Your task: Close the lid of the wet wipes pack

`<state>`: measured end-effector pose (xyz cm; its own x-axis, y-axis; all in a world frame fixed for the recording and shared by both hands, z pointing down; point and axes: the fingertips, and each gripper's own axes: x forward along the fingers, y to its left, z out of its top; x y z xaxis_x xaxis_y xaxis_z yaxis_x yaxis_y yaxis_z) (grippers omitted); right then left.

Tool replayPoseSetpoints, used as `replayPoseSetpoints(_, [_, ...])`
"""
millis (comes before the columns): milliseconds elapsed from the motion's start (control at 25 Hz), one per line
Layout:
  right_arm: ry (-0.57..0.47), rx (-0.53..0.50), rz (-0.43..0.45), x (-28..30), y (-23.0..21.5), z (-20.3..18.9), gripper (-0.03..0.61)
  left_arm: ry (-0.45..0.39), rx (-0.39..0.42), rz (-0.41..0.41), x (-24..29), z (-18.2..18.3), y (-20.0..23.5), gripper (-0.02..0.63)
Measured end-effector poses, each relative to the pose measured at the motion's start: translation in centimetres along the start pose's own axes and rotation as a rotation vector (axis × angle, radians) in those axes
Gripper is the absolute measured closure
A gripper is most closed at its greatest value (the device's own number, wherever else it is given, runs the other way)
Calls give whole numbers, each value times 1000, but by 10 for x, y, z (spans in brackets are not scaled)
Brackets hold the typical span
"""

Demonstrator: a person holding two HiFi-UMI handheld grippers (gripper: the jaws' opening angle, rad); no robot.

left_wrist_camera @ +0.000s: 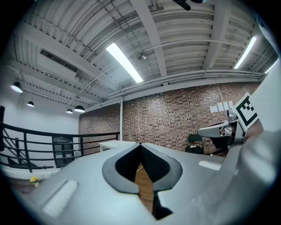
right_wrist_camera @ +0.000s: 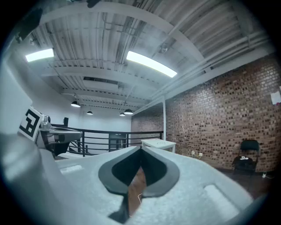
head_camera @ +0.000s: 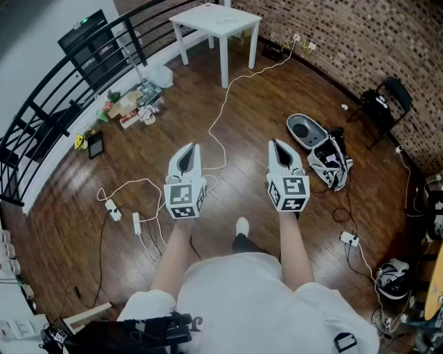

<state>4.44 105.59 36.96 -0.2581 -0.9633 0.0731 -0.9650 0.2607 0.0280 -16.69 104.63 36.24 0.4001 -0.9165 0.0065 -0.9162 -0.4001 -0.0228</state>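
Your white left gripper [head_camera: 192, 147] and right gripper [head_camera: 275, 143] hover over the brown wooden floor [head_camera: 256, 104], jaws pinched together empty, the pack [head_camera: 226, 19] perhaps on the far white square table [head_camera: 201, 16].

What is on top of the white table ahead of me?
One faint flat pale item lies near the middle of the white table. It is too small from here to identify. Nothing covers the tabletop in the head view.
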Motion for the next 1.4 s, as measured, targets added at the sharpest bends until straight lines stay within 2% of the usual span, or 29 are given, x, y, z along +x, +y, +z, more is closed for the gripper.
replayPoseSetpoints(280, [18,-40,107,104,-46,15,588,-1,-25,42,116,6,8,598])
replayPoseSetpoints(520, [54,-9,157,171,-69,4,588,24,-15,52,183,-1,20,598])
replayPoseSetpoints(760, [67,-19,187,265,-72,-13,588,19,-25,70,261,-19,77,598])
replayPoseSetpoints(960, [69,-28,206,374,-72,-6,588,11,-33,79,351,-25,148,598])
replayPoseSetpoints(1200, [49,-44,183,479,-79,24,588,4,-60,22,445,-19,200,598])
replayPoseSetpoints(1400, [110,-62,209,543,-86,5,588,51,-98,14,515,-43,230,598])
